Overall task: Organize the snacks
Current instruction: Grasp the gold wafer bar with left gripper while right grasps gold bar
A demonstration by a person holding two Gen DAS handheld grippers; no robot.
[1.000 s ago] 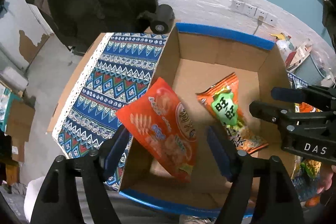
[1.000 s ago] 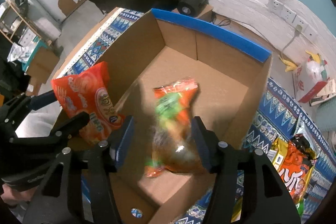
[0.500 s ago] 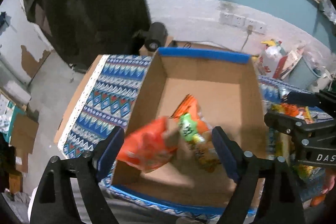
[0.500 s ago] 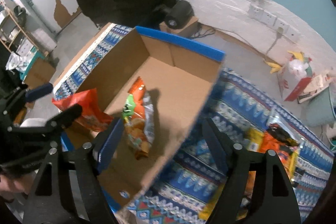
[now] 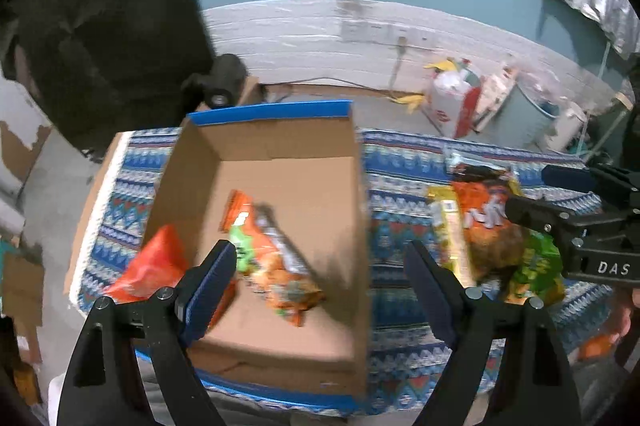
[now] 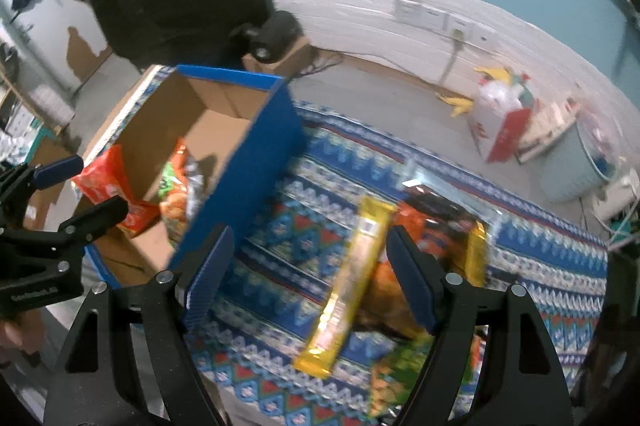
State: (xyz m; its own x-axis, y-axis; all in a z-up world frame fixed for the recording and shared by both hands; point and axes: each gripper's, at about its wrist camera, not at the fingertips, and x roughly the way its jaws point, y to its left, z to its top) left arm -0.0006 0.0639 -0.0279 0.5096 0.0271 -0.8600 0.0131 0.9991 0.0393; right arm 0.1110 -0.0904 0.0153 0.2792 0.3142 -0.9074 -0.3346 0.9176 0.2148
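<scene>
Snack bags in box, below empty L gripper

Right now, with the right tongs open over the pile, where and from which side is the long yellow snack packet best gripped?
Probably at mid-length, across its narrow width, coming down from above. The long yellow snack packet lies flat and slanted on the patterned blue tablecloth, its right edge resting against the orange snack bag. The right tongs would need turning so the fingers straddle its long edges.
</scene>
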